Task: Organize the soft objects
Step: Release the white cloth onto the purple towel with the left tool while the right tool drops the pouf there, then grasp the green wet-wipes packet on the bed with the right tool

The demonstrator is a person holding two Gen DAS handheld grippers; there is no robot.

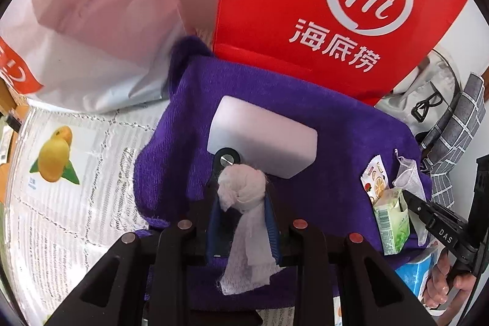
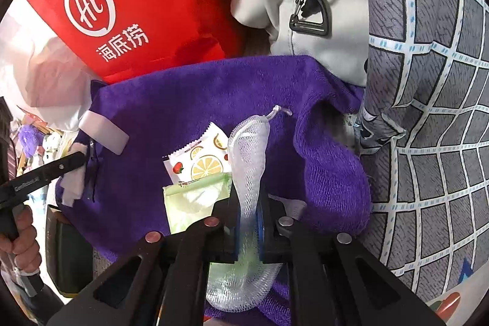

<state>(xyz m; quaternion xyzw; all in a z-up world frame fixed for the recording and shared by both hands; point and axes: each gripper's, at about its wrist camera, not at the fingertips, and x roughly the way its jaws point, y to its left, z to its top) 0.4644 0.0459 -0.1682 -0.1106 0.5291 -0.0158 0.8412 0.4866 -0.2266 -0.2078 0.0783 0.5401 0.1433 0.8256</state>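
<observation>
Gauze lengthwise in clenched left tool; right tool clamps upright mesh pouch.

A deep purple fleecy towel lay under a plain white foam block. The paper bag was red with a white circular logo. A grey quilted cloth carried a white grid pattern.
</observation>
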